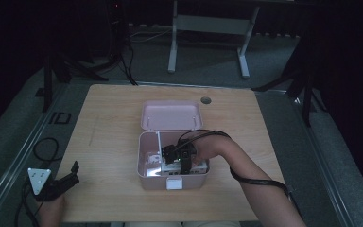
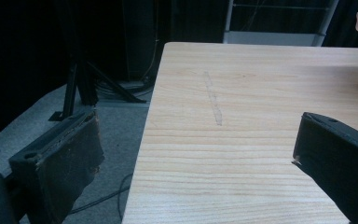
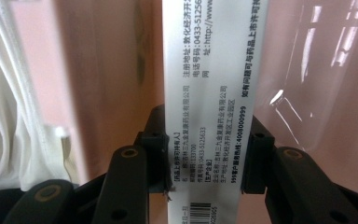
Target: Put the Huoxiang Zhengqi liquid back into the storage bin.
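Right gripper [image 3: 205,154] clamps white medicine carton [image 3: 209,93] inside pink box [image 1: 144,177]; print readable in right gripper view; carton's long axis runs along jaws. Left gripper [image 1: 61,182] gapes wide, nothing held, table's [image 2: 261,93] near-left corner.

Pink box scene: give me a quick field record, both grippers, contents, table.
container: pink box, lid open, near table middle
right gripper: inside the pink box, jaws closed on a white printed carton
carton: white, printed text and barcode, edge-on between the jaws
other contents: white items in the box, kind unclear
left gripper: at the near left table edge, jaws apart, holding nothing
table: light wood
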Tool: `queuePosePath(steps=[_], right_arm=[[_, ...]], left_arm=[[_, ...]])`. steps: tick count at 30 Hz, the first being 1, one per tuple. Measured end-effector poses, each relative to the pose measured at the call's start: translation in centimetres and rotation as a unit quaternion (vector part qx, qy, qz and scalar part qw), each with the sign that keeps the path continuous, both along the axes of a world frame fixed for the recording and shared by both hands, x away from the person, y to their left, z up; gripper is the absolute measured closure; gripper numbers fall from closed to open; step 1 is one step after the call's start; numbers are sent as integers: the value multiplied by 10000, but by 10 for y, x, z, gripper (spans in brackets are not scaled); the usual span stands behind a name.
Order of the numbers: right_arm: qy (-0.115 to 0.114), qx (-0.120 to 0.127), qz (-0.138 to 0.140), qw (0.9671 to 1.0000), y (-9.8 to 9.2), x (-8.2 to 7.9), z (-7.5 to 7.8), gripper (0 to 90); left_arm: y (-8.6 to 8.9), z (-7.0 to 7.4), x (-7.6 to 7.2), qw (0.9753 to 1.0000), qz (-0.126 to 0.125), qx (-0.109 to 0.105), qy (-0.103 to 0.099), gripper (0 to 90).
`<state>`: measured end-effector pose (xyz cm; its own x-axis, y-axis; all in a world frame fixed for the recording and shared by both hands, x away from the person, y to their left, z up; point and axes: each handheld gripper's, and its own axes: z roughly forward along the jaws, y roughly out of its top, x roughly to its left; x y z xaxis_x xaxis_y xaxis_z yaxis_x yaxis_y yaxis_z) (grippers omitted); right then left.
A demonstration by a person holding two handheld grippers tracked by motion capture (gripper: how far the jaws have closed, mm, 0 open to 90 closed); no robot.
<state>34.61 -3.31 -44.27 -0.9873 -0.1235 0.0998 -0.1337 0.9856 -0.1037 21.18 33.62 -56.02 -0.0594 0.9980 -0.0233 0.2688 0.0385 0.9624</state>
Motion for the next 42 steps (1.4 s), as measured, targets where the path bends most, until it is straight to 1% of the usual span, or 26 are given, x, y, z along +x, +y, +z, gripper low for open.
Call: queuePosePath(steps=[5, 13, 15, 24, 26, 27, 30, 31, 32, 33, 34, 35, 38, 42], right_arm=[[48, 22, 11, 10000, -1, -1, -9, 624], [82, 188, -115, 9997, -7, 4, -15, 623], [94, 222, -105, 9997, -7, 5, -16, 623], [115, 156, -56, 9998, -3, 5, -17, 609], [112, 112, -65, 9999, -3, 6, -15, 589], [90, 137, -89, 9998, -3, 6, -12, 567], [86, 198, -152, 9997, -4, 8, -5, 550], [92, 206, -236, 9995, -5, 8, -1, 550], [115, 207, -244, 9994, -6, 9, 0, 546], [75, 228, -219, 9995, -7, 9, 3, 544], [63, 231, -252, 9994, -7, 9, 4, 546], [117, 229, -265, 9993, -9, 10, 7, 537], [93, 214, -271, 9994, -10, 10, 11, 526], [27, 266, -267, 9993, -13, 11, 19, 515]], left_arm=[[0, 0, 0, 10000, 1, 2, 2, 16], [0, 0, 0, 10000, -1, 11, 6, 16], [0, 0, 0, 10000, 1, 9, 5, 16], [0, 0, 0, 10000, -3, 9, 6, 16], [0, 0, 0, 10000, 0, 10, 6, 16], [0, 0, 0, 10000, -2, 9, 8, 16], [0, 0, 1, 10000, -2, 21, 19, 16], [0, 0, 0, 10000, -7, 28, 20, 16], [-1, 0, 0, 10000, -2, 30, 22, 16], [-1, 0, 0, 10000, -3, 29, 20, 16], [-1, 0, 0, 10000, 0, 22, 14, 16], [-1, 0, 0, 10000, 4, 21, 14, 16], [-1, 0, 1, 10000, 0, 34, 25, 16], [-1, 0, 0, 10000, 1, 22, 23, 16]])
